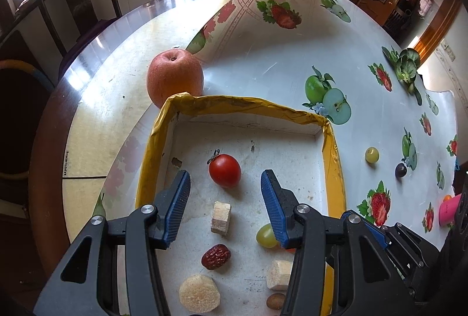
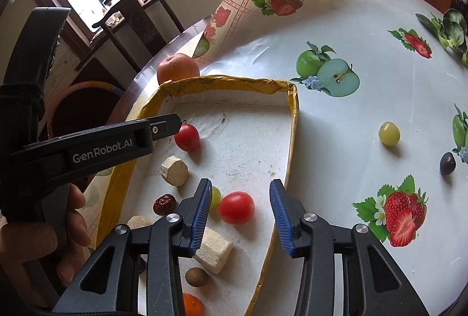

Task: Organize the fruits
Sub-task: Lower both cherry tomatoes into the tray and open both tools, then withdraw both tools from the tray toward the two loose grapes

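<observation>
open tray floor [image 2: 248,146] beyond tomatoes [image 2: 236,207]

Tomatoes [image 2: 236,207] lie in the tray [image 2: 222,82]; apple [image 1: 175,78] behind it, grapes [image 2: 389,134] right.

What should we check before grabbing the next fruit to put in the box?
1. Left gripper empty, jaws apart: ok.
2. Right gripper empty, jaws apart: ok; the red cherry tomato below it lies loose on the floor of the box.
3. Free room in the yellow-rimmed cardboard box: ok, its far end is bare.
4. Fruit left outside: not ok. The yellow-green grape and dark purple grape lie on the fruit-print tablecloth, and the big red apple sits behind the box.
5. Path to the yellow-green grape: ok, nothing lies between.
</observation>
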`<state>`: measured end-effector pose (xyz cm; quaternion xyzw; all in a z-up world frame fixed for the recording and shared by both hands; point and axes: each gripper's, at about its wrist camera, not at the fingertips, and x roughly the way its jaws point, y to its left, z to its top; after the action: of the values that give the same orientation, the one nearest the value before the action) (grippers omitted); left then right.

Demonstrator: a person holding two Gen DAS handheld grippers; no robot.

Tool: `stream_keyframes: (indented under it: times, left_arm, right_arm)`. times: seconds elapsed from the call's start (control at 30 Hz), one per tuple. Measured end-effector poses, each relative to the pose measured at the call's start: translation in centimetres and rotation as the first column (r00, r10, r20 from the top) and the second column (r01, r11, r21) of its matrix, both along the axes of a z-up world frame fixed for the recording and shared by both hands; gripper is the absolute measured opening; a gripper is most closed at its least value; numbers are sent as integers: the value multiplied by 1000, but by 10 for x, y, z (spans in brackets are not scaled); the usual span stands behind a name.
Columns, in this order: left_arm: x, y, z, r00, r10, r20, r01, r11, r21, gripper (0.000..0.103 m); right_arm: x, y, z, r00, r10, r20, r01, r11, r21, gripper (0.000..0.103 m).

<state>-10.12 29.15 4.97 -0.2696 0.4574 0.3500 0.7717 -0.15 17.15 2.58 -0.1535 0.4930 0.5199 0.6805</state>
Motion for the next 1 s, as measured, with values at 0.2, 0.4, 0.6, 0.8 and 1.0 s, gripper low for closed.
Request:
stream_keyframes:
  times: [0.2,0.4,0.6,0.8,1.0]
  left_arm:
    - [1,-14,14,1000,-23,19,23,1000,13,49]
    - [11,-32,21,998,-59,35,58,998,16,49]
    - [23,-49,26,995,-90,46,89,996,10,49]
    - [39,-71,30,990,-135,49,134,991,9,49]
    - [57,-91,30,983,-179,49,179,984,5,49]
  right_arm:
    - [6,-25,16,999,-44,-5,44,998,44,43]
    - [22,-61,22,993,-121,-4,122,991,51,43]
    - [43,-96,24,980,-198,-6,198,979,44,43]
    - [61,-125,26,967,-253,1,253,966,45,43]
    - [76,-143,24,956,-292,-5,292,956,38,44]
